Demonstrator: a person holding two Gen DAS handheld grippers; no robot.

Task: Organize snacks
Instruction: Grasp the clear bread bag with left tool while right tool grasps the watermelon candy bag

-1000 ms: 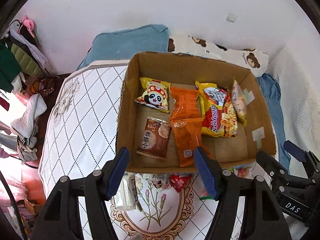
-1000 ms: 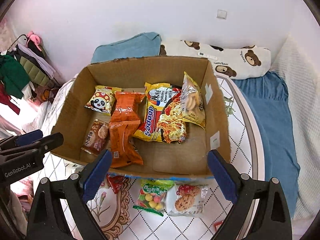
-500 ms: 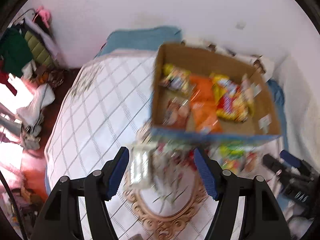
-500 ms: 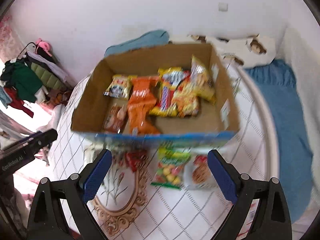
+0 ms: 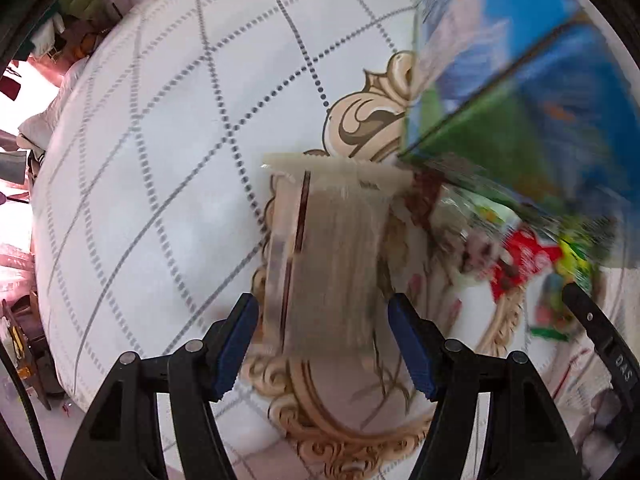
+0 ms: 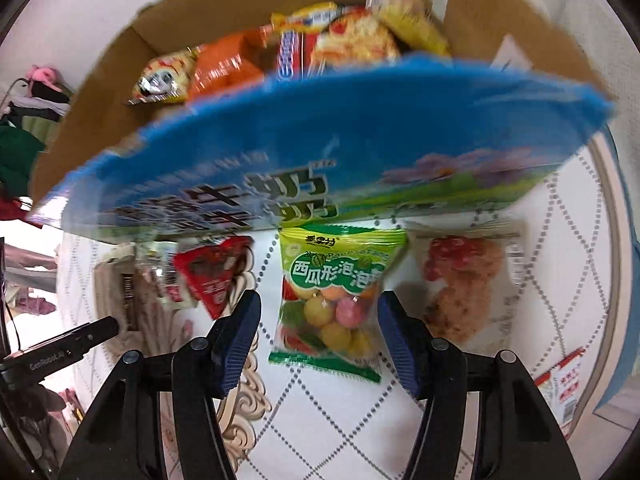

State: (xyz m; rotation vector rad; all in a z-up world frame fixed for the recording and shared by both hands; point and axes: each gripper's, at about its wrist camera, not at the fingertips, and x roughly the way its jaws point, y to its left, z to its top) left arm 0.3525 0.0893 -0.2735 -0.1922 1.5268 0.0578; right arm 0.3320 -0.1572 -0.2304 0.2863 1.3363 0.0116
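Left gripper point(image 5: 320, 344) fingers spread, straddling the clear packet point(image 5: 328, 264), long axis running away toward the box point(image 5: 520, 92). Right gripper point(image 6: 318, 340) fingers, just closing, flank the green candy bag point(image 6: 332, 300) without pinching it.

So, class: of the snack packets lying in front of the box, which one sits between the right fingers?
The green packet showing coloured balls; the red and clear ones lie off to either side.

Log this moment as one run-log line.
left gripper: jaws open, straddling pale packet | right gripper: jaws just closing, astride green candy bag, no pinch yet | box: partly filled
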